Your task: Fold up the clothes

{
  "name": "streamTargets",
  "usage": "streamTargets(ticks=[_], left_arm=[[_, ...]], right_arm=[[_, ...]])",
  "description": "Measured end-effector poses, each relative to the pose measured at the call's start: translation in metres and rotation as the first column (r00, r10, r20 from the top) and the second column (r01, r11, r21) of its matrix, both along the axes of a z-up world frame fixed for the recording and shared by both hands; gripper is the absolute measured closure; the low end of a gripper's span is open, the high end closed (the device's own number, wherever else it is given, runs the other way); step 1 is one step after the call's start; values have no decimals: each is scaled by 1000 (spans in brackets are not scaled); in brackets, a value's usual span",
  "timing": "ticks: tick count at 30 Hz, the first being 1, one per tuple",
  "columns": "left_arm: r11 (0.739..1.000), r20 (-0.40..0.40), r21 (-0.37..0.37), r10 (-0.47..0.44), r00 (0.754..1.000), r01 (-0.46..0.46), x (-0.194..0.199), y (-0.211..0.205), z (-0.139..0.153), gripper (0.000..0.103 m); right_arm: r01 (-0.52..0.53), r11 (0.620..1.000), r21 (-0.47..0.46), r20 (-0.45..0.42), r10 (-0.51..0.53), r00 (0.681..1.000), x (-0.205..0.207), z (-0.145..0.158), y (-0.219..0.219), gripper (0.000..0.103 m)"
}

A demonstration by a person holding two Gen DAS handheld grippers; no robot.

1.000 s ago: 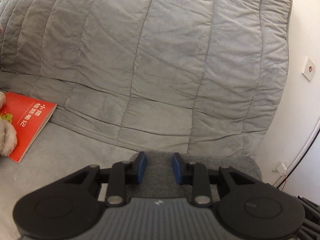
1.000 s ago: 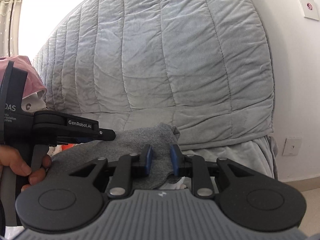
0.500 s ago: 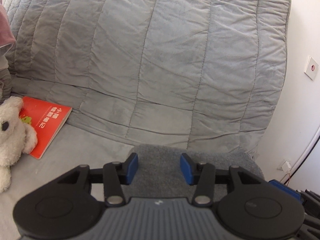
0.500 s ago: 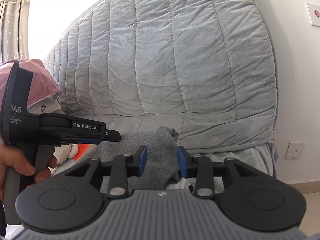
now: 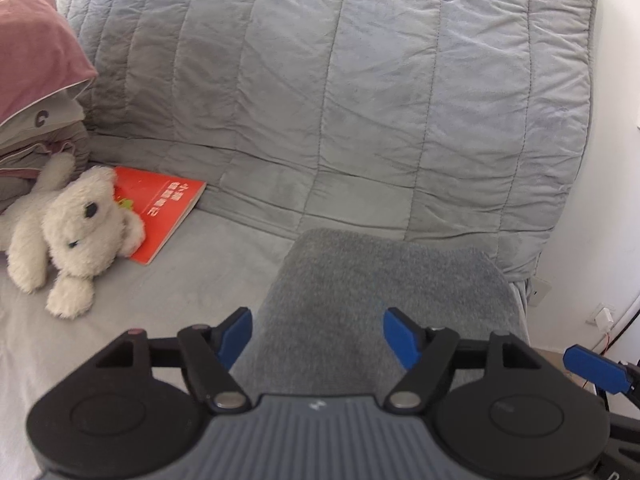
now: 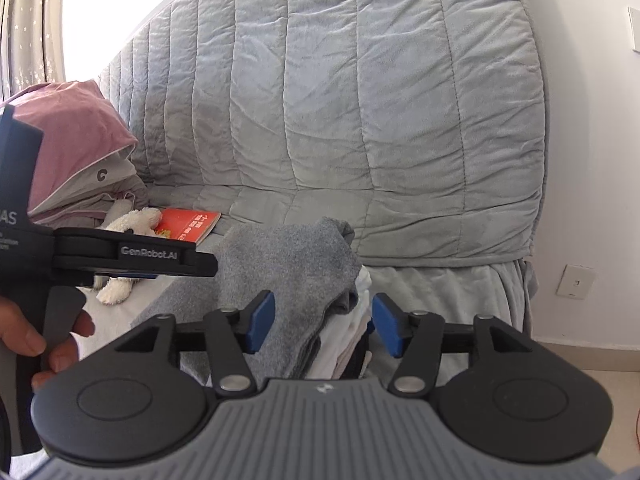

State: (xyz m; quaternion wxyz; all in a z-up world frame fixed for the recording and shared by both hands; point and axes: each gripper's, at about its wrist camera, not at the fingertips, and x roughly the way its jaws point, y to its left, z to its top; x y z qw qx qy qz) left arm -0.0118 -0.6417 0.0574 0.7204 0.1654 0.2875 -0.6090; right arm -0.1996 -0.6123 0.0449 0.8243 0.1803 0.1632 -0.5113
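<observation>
A folded grey fleece garment point(image 5: 384, 300) lies on the sofa seat, on top of a stack of white folded clothes point(image 6: 348, 332). My left gripper point(image 5: 318, 336) hovers over its near edge. Its jaws are opening wide, and the blue pads point(image 5: 236, 336) stand clear of the cloth with nothing gripped. My right gripper point(image 6: 322, 322) is above the garment's point(image 6: 292, 272) right edge. Its jaws are opening too, and its pads do not press on the fabric. In the right wrist view, the left gripper point(image 6: 200, 266) reaches in from the left, held by a person's hand point(image 6: 24, 340).
A quilted grey cover drapes the sofa back point(image 5: 340, 100). A white plush bear point(image 5: 76, 228) lies on a red book point(image 5: 164, 212) at the left, beside a pile of clothes topped in pink point(image 5: 36, 52). The wall point(image 6: 592, 160) with a socket point(image 6: 574, 282) bounds the right.
Both grippers' jaws have spread apart and let go of the grey garment. Both have drawn back and up, so the bear, the book and the clothes pile have come into view.
</observation>
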Motion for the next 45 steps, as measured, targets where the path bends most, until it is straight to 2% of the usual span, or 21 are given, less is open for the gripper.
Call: streamTargets(ticks=[2,10,14,19,27,33,37,45], left_arm=[[1000,2,17,17,1000,-17,-4,9,2,22],[989,-11,94,114,993,-113,-17,40,7,7],[973,6,149,178,984,-177,-22,57,2,2],[942,19,230,248,969,-245,-23,76,-8,1],[899,97,313,291,952,-307,-31,110,-29,1],[863,140,317,368,919,-393,-29,129,-38,1],[843,204,316,387,899,-435,-31,136,-44,1],[820,184,337,425,886,-463,-25,150,-56,1]], right_arm=[[-3,1000,7,-10,3,1000,-2,2,4,35],[-13,999,38,-51,15,999,-8,7,15,22],[-43,997,58,-71,47,996,-11,6,18,13],[-78,994,73,-117,86,989,-11,5,24,8],[-220,970,103,-174,236,956,-2,-7,34,4],[-262,959,112,-171,278,945,5,-8,40,3],[-281,953,113,-192,298,935,12,-10,42,2],[-329,936,127,-215,350,912,23,-13,51,0]])
